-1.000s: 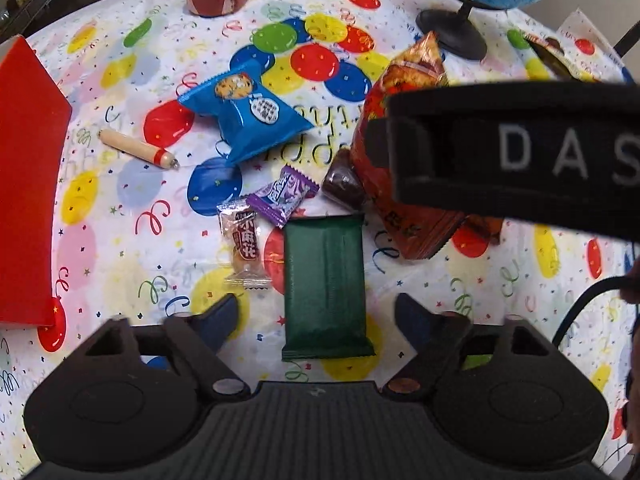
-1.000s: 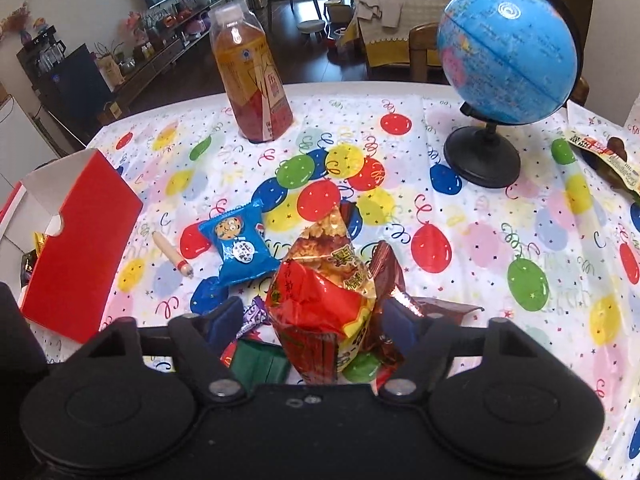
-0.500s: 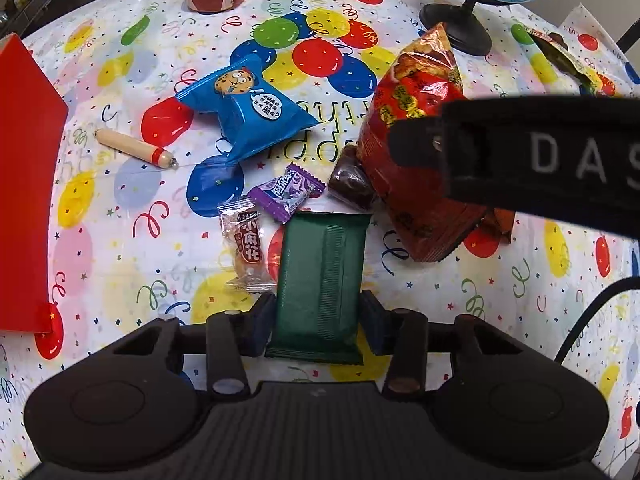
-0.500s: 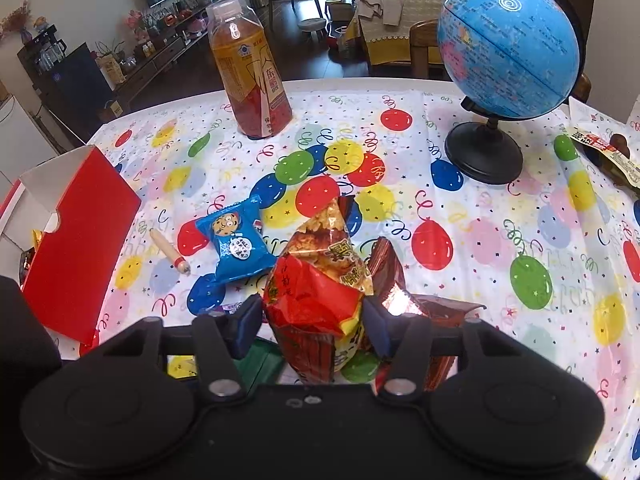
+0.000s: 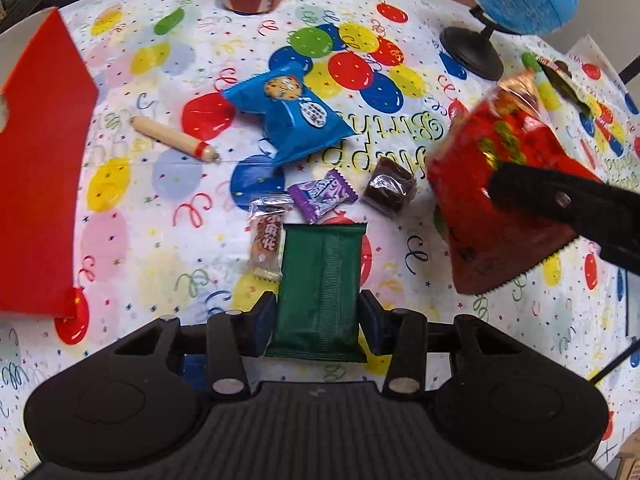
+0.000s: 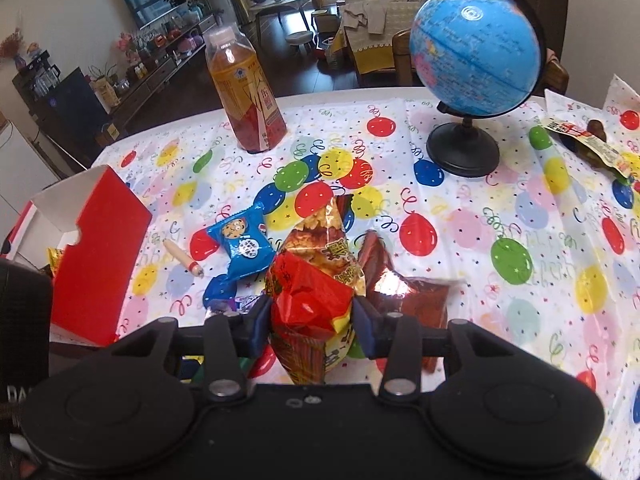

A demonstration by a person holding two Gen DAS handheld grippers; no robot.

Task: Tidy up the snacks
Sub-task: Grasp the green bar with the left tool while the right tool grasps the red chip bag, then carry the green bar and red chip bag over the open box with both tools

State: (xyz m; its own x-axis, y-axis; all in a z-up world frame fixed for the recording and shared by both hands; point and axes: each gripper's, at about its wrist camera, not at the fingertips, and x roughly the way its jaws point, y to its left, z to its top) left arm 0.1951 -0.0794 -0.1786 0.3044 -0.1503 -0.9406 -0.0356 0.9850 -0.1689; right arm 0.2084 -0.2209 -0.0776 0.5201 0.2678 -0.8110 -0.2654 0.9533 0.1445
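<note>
Both grippers are loaded: the left gripper (image 5: 318, 316) has its fingers clenched on the green packet (image 5: 320, 286), near edge of the table (image 5: 520, 320), while the right gripper (image 6: 312, 320) pinches the red snack bag (image 6: 316, 296), raised at right. Pick-up looks done; next, carry both left to the red box (image 6: 96, 256) without snagging its wall.

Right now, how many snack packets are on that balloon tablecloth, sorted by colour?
Green: 1, green packet
Red: 2, red bag, dark red bag
Blue: 1, cookie packet
Purple: 1, candy
Brown: 1, cake
Clear: 1, twist
Total: 7
</note>
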